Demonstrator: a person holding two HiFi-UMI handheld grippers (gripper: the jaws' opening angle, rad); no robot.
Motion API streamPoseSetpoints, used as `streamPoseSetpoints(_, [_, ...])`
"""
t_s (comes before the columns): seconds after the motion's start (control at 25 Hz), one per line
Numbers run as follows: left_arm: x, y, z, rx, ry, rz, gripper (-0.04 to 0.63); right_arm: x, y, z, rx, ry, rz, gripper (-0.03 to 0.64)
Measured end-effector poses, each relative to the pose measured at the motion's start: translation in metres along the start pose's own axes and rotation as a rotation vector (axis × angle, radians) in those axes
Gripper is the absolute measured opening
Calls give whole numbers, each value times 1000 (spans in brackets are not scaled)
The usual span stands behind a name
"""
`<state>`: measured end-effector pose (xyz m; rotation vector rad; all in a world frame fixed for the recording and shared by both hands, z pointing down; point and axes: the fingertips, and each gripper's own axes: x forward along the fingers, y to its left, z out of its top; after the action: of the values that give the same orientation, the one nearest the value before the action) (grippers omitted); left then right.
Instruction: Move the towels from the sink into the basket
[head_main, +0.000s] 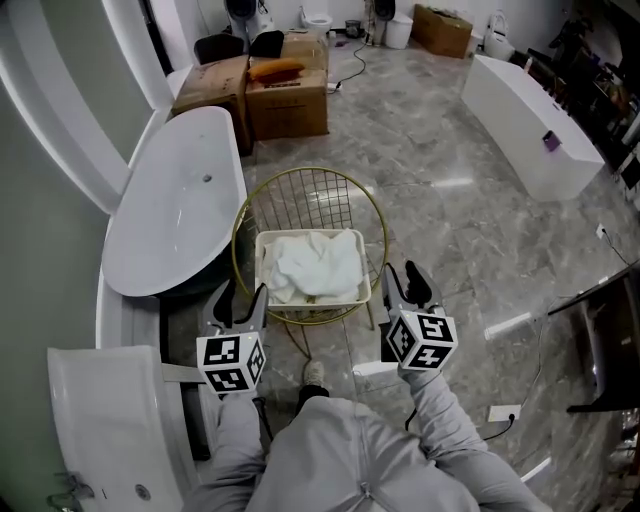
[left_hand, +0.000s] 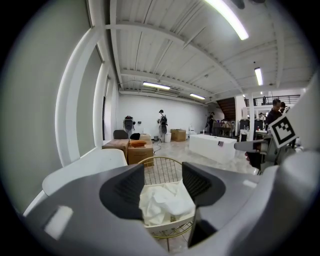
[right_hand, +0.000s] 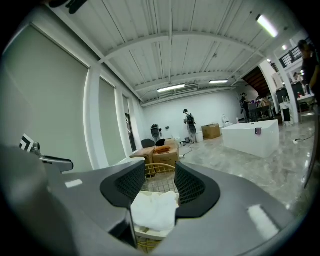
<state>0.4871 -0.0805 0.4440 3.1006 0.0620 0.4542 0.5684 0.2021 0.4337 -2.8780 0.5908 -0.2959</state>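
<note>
Grey marble flooring runs through a big bathroom showroom, and on it, straight ahead of the person, stands the gold wire basket (head_main: 300, 205) with a white bin (head_main: 312, 300) set inside. The towels (head_main: 315, 262) lie in that bin as one crumpled white heap that fills most of it, with folds rising toward the back edge

They look soft, light and limp, so they should neither break nor slip. A loose end would likely sag and trail, though, and could catch on the wire. If one needs taking up again, the best hold is probably a deep pinch on a raised fold near the middle of the heap, not a thin corner

The left gripper (head_main: 241, 303) and the right gripper (head_main: 405, 285) hover just short of the basket, one on each side of its near rim. Each has its jaws parted and nothing between the pads. The white cloth seen through each gap lies beyond, in the bin

The sink (head_main: 100, 400) is at the person's lower left, and no towel shows in the part of it in view, so the job looks close to finished. A white bathtub (head_main: 175, 205) sits beside the basket, with cardboard boxes (head_main: 285, 95) behind it
</note>
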Motion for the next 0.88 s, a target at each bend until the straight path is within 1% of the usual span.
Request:
streamPoseSetpoints(0.36, [-38,-18,6,29,-54,16,287,-37,8,2,-21,-33,27,181])
streamPoseSetpoints(0.88, [-55,-28,6,32,-77,15,287,-54,11,-6,-64,-18,25,178])
